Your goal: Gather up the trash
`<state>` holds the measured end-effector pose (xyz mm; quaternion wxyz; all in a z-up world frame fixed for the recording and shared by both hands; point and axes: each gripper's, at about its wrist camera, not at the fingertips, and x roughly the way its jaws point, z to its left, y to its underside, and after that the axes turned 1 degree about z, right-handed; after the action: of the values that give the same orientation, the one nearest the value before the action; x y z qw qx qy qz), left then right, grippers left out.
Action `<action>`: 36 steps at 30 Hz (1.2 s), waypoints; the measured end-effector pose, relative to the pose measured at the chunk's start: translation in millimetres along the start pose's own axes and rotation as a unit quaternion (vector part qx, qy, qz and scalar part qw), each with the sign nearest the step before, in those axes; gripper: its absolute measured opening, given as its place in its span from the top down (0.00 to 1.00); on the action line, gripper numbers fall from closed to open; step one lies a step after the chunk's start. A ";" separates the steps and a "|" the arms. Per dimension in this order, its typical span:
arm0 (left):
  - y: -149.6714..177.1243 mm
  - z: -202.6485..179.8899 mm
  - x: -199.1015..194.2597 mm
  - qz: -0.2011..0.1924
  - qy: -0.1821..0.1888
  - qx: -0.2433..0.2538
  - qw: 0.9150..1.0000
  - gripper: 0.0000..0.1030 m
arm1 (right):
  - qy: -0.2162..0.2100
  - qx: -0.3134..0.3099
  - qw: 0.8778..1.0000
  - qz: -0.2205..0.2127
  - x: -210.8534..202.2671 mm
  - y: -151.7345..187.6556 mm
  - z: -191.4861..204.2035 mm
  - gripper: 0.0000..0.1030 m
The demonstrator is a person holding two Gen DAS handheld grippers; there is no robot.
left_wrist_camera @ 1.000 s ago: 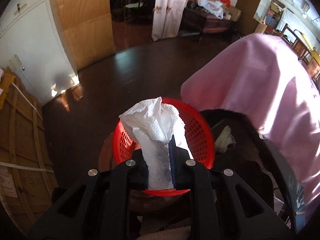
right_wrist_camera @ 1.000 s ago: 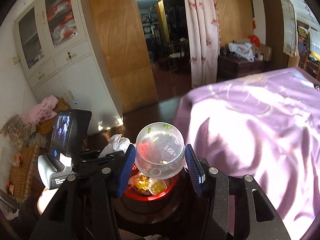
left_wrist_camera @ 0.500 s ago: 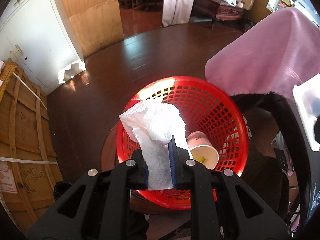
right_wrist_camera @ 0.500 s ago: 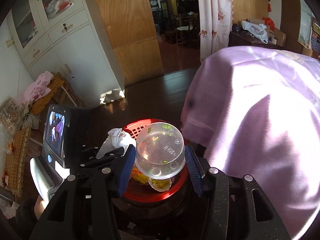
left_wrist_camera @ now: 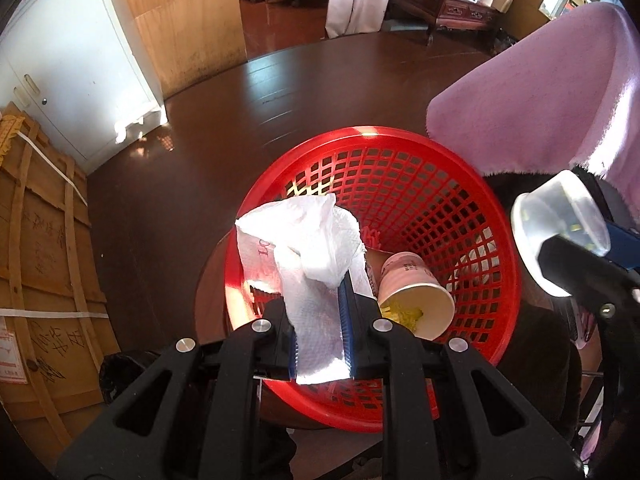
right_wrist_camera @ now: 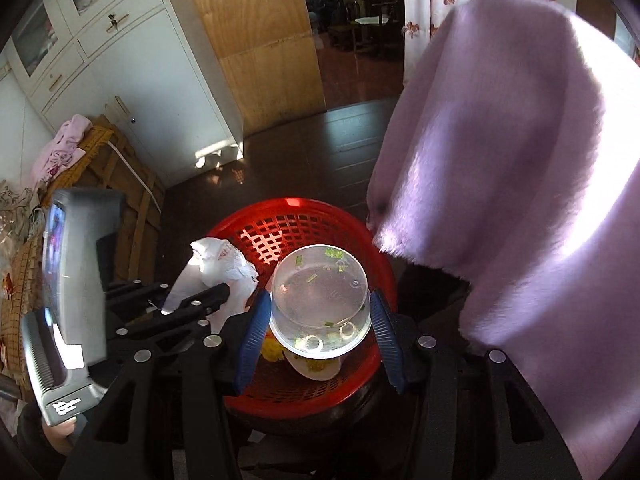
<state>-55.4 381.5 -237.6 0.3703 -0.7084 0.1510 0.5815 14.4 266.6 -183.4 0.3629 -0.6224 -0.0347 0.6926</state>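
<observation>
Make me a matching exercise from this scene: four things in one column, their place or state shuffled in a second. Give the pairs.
Things:
1. white tissue
2. clear plastic bowl
3. paper cup
4. red basket

Places or states:
A. lying on its side in the basket
B. clamped in the left gripper
C. under both grippers, holding trash
D. clamped in the right gripper

Pairs: 1-B, 2-D, 3-A, 4-C

Dark round stool (left_wrist_camera: 212,280), red mesh basket (left_wrist_camera: 460,168) on it

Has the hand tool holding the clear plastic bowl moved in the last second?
Yes. The right gripper with the clear bowl has come down toward the red basket, whose rim now shows on both sides of the bowl; earlier only a sliver showed beneath.
</observation>
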 end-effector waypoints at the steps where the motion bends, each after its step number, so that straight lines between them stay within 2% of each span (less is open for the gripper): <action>1: 0.1 -0.7 0.3 0.000 -0.001 0.001 1.000 0.81 | -0.003 -0.002 1.000 0.006 4.0 -0.3 1.0 0.50; 3: -0.3 -1.3 1.6 0.001 0.000 0.001 1.000 0.80 | -0.006 -0.002 1.000 0.012 8.8 0.2 -0.3 0.50; 4: -0.3 -0.8 2.3 0.002 -0.001 0.000 1.000 0.74 | -0.008 -0.002 1.000 0.015 11.2 0.2 -1.1 0.49; 5: -0.5 -0.1 2.8 0.003 -0.002 -0.002 1.000 0.63 | -0.011 -0.001 1.000 0.019 14.3 -0.1 -1.3 0.47; 7: -1.4 1.3 2.1 0.002 0.000 -0.007 1.000 0.48 | -0.011 0.001 1.000 0.022 18.7 -0.2 -2.6 0.42; 8: -1.2 1.5 1.3 0.000 -0.001 -0.009 1.000 0.45 | -0.009 0.001 1.000 0.021 19.5 0.3 -2.7 0.42; 13: -0.9 -0.1 -1.8 -0.007 -0.004 -0.005 1.000 0.42 | -0.008 0.002 1.000 0.019 18.0 2.3 -1.6 0.41; 24: -5.4 -4.0 -25.0 -0.013 -0.019 -0.010 1.000 0.42 | 0.007 -0.008 1.000 -0.002 -4.1 5.4 -0.9 0.41; 29: -7.1 -2.9 -47.9 -0.017 -0.020 -0.016 1.000 0.42 | -0.001 -0.004 1.000 -0.002 -19.4 9.6 -3.2 0.41; 36: 3.8 -8.9 -92.7 -0.041 -0.043 -0.023 0.998 0.42 | -0.014 -0.008 1.000 -0.022 -51.5 22.2 -0.8 0.34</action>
<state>-77.3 352.5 -151.7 0.3836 -0.6969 0.0920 0.5989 3.0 221.9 -151.6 0.3725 -0.6149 -0.0594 0.6926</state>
